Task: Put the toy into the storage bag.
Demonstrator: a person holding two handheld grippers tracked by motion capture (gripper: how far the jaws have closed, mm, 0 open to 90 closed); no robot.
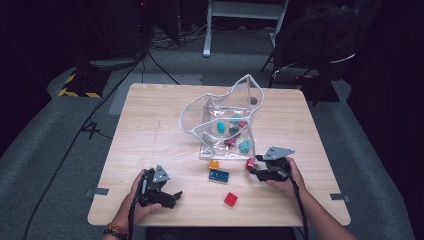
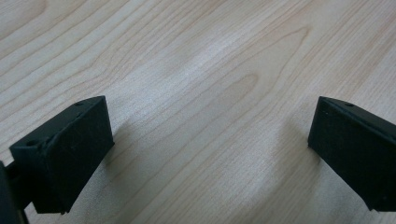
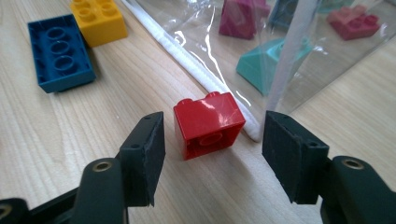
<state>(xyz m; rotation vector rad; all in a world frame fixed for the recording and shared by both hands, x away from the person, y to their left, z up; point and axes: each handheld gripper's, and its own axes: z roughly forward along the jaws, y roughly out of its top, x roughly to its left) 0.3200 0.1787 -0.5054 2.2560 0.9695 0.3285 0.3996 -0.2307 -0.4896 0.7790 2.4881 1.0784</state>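
Right gripper (image 3: 212, 149) is down at the red brick (image 3: 208, 123) now, jaws spread wide, one on each side of it with daylight on both sides, nothing pinched. In the high view that right gripper (image 1: 255, 166) sits toward the right edge of the tabletop (image 1: 150, 130), and the red brick (image 1: 250, 162) lies just at its tips, right beside the near edge of the clear plastic bag (image 1: 220, 120). From the right gripper view the brick rests tipped on its side, studs pointing away, its far corner just beside the bag's white zip strip (image 3: 196, 70); whether they touch, I can't tell.

Inside the bag: a teal piece (image 3: 266, 63), a magenta piece (image 3: 240, 18) and a pink brick (image 3: 355, 21), all seen through the plastic. Outside it, near the bag's front edge, a yellow brick (image 3: 98, 18) and a blue brick (image 3: 58, 51) lying hollow side up, just beside each other.

Nearer the front edge of the tabletop, a second red brick (image 1: 230, 199) lies on its own, well apart from the others.

Left gripper (image 1: 172, 196) rests near the front-left corner. Its jaws are spread far apart in the left gripper view, bare wood (image 2: 210, 93) between them.
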